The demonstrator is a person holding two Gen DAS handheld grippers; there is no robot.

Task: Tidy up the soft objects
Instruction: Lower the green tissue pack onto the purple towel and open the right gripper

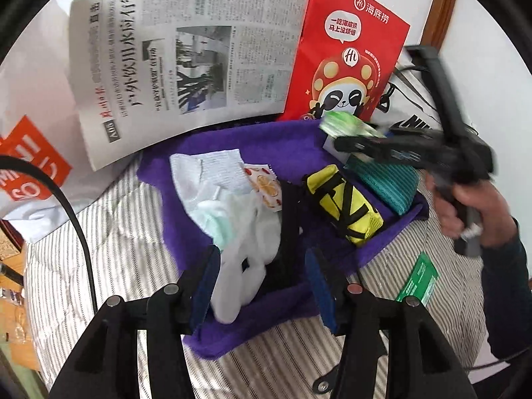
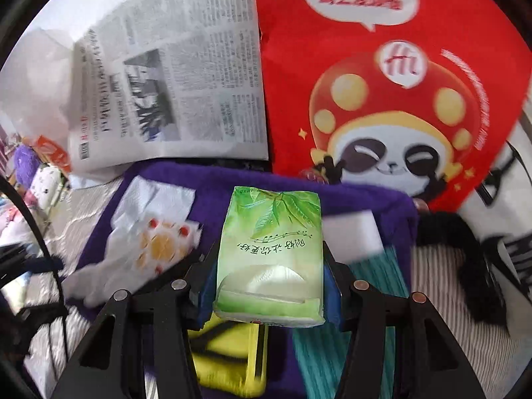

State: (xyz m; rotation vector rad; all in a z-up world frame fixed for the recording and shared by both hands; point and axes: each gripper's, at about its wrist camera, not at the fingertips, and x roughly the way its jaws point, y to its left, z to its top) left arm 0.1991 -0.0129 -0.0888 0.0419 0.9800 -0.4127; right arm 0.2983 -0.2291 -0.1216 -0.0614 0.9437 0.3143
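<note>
A purple felt tray [image 1: 232,143] lies on the striped bed. In it are white socks [image 1: 246,229], a fruit-print tissue [image 1: 264,184], a yellow pouch with black straps [image 1: 342,204], a teal cloth [image 1: 389,183] and a white block [image 2: 352,232]. My right gripper [image 2: 269,269] is shut on a green tissue pack [image 2: 271,252] and holds it above the tray's far right corner; it also shows in the left wrist view [image 1: 352,143]. My left gripper [image 1: 262,286] is open over the tray's near edge, its fingers either side of the white socks.
A newspaper [image 1: 186,56] and a red paper bag with a panda [image 1: 345,56] stand behind the tray. A white bag with black print [image 1: 412,113] is at the right. A green card [image 1: 419,281] lies on the striped bedding [image 1: 126,242]. An orange-and-white bag [image 1: 30,169] is at the left.
</note>
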